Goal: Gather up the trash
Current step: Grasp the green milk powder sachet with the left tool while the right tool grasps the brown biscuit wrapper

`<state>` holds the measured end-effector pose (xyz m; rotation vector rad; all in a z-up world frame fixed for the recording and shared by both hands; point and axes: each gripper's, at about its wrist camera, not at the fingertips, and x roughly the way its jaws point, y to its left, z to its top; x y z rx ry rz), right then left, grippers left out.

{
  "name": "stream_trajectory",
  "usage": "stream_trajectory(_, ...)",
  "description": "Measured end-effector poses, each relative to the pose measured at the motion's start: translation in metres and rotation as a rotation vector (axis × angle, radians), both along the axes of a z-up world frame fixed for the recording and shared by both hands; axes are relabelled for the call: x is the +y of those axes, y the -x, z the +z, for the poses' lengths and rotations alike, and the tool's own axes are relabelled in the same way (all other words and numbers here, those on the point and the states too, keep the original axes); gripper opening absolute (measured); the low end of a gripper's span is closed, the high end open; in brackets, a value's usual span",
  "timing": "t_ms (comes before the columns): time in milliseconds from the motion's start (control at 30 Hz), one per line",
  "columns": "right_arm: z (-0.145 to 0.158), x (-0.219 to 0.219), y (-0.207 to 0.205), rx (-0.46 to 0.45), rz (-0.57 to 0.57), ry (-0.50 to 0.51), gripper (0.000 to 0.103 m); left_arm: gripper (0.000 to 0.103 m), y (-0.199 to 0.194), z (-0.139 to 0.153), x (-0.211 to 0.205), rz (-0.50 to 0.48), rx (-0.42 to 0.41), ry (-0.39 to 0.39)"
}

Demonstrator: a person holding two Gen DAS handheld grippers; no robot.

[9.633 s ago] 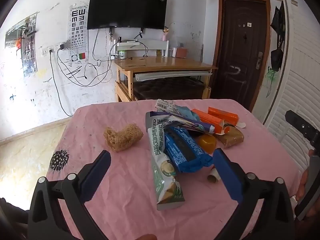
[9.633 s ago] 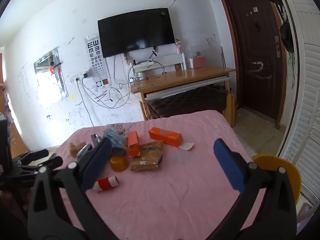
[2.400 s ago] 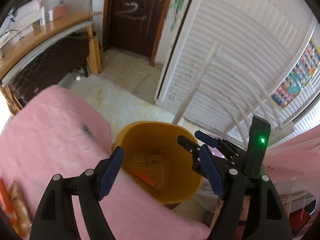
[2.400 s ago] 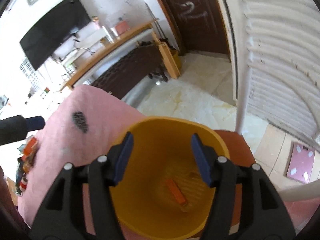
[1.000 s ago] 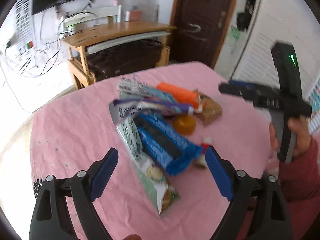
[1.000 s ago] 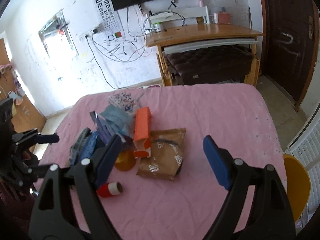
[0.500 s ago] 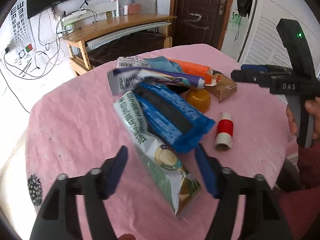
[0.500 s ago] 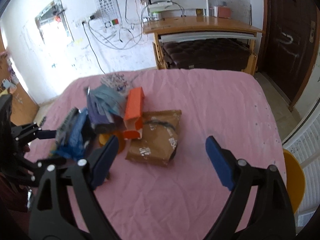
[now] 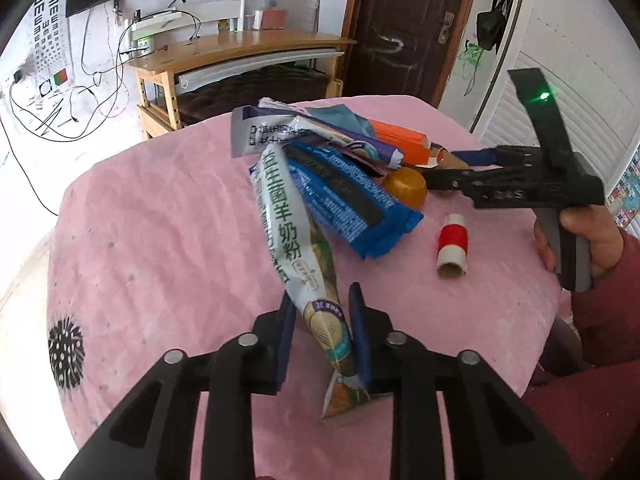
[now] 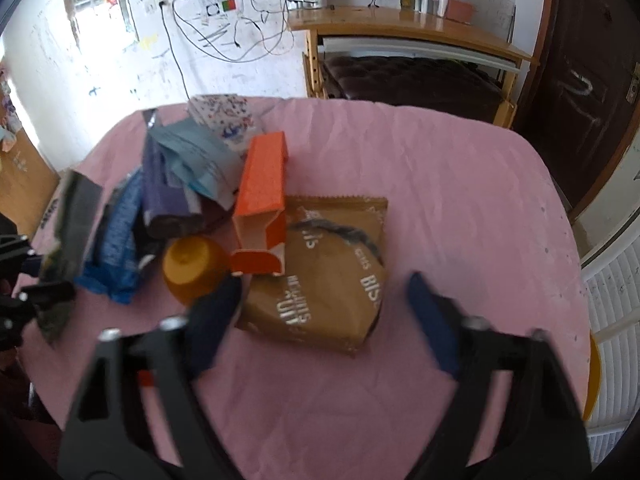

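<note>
My left gripper (image 9: 320, 312) is shut on the lower end of a long grey-green milk powder packet (image 9: 294, 236), which lies over a blue wrapper (image 9: 340, 200) on the pink table (image 9: 160, 220). My right gripper (image 10: 324, 300) is open just above a brown snack bag (image 10: 324, 284), its blue fingers on either side of it. An orange carton (image 10: 262, 184) rests partly on the brown bag, with an amber cap (image 10: 192, 264) to its left. The right gripper also shows in the left wrist view (image 9: 460, 168).
A red and white spool (image 9: 452, 244) lies on the table near the right edge. More wrappers, purple (image 9: 320, 136) and grey-blue (image 10: 200, 160), are piled behind. A yellow bin rim (image 10: 592, 380) shows past the table's right edge. A wooden desk (image 10: 400, 24) stands behind.
My left gripper has closed onto the milk powder packet's end. My right gripper has come down and forward over the brown snack bag.
</note>
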<state>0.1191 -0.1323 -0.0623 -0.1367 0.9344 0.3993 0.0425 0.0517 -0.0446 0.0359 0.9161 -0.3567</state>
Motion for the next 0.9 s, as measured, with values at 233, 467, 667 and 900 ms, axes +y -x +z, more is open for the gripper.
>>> stream_trajectory(233,0.001,-0.005,0.006,-0.038,-0.019,0.037,0.050,0.008,0.006,0.001,-0.004,0.009,-0.017,-0.006)
stream_trajectory(467,0.019,-0.028,0.019,-0.092,-0.063,-0.001,0.050,0.007,0.014,0.016,0.005,0.048,-0.058,0.023)
stream_trajectory(667,0.031,-0.048,0.023,-0.123,-0.090,-0.033,0.050,0.007,0.021,0.032,-0.005,0.043,-0.095,0.011)
stream_trajectory(900,0.036,-0.078,0.027,-0.145,-0.142,-0.067,0.050,0.007,0.009,0.053,-0.036,-0.008,-0.125,0.000)
